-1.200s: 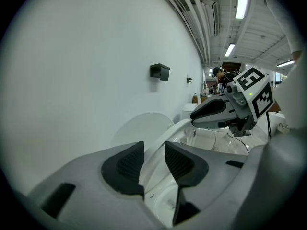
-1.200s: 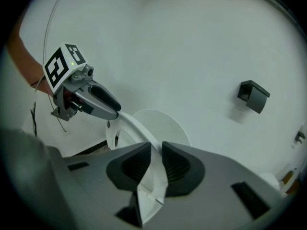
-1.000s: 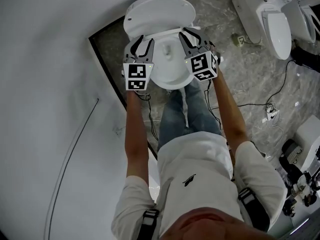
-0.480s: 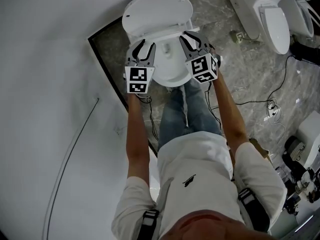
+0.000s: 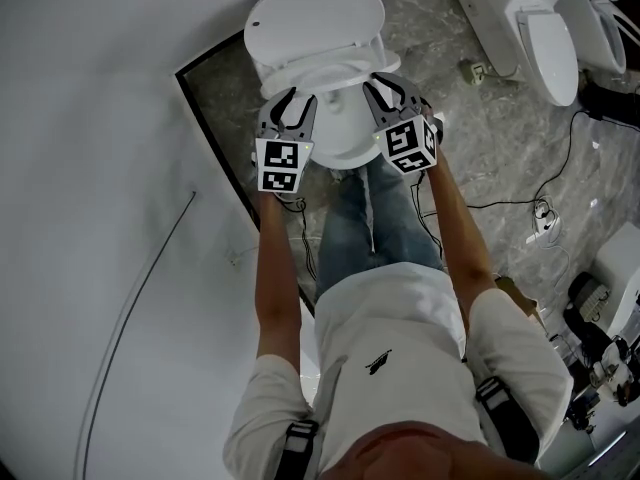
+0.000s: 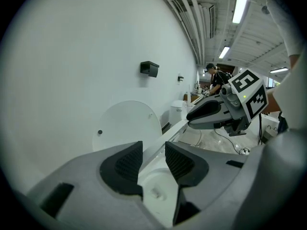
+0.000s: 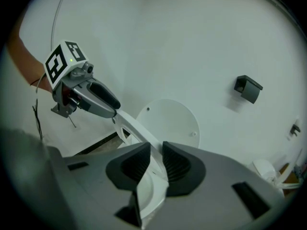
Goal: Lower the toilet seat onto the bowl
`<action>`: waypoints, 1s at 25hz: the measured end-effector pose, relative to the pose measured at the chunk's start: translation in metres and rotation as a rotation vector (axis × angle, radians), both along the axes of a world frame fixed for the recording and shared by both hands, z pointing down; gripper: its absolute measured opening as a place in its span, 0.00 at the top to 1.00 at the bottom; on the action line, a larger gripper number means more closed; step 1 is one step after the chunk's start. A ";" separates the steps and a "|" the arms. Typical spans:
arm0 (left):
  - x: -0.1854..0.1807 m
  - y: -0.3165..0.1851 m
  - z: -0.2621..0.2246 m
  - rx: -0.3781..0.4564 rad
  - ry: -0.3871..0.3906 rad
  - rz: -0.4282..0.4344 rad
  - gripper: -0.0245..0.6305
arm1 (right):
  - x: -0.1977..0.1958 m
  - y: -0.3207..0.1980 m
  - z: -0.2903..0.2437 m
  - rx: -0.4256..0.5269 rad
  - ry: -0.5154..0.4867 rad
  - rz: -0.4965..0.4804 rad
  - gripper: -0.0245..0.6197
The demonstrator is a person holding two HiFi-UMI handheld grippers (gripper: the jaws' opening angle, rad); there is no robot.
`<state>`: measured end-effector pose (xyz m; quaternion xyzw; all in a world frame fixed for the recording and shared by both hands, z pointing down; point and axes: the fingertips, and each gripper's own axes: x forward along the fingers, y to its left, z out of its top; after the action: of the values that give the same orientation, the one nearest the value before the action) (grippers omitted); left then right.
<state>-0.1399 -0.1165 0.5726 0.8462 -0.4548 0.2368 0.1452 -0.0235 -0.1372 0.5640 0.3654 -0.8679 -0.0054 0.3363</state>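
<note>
The white ring-shaped plastic toilet seat (image 7: pixel 135 127) is held at its front rim from both sides and is seen tilted, partway between the round white lid (image 5: pixel 315 18), which stands raised against the plain white wall (image 5: pixel 100 168), and the white ceramic bowl (image 5: pixel 340 140) below it; it is not yet laid on the bowl. The left gripper (image 6: pixel 152 158) is closed to a narrow gap, with the seat's left rim pinched between its ribbed black pads. The right gripper (image 7: pixel 156 163) is likewise drawn in on the seat's right rim, whose white edge is seen clamped between its pads. Both grippers are held over the bowl, well apart from each other. A second white toilet (image 5: pixel 540 38) is seen on the grey marbled floor (image 5: pixel 470 138), off to the right.
</note>
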 end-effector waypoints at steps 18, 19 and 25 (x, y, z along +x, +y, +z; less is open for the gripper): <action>0.013 0.059 0.025 -0.076 0.045 -0.002 0.73 | 0.012 0.059 0.028 -0.073 0.038 -0.022 0.82; 0.013 0.062 0.026 -0.081 0.048 -0.004 0.73 | 0.013 0.062 0.030 -0.078 0.041 -0.023 0.82; 0.015 0.077 0.036 -0.103 0.059 -0.012 0.73 | 0.017 0.079 0.040 -0.114 0.051 -0.034 0.82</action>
<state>-0.1249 -0.0390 0.6083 0.8414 -0.4424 0.2343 0.2034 -0.0066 -0.0581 0.6041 0.3308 -0.8640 0.0291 0.3783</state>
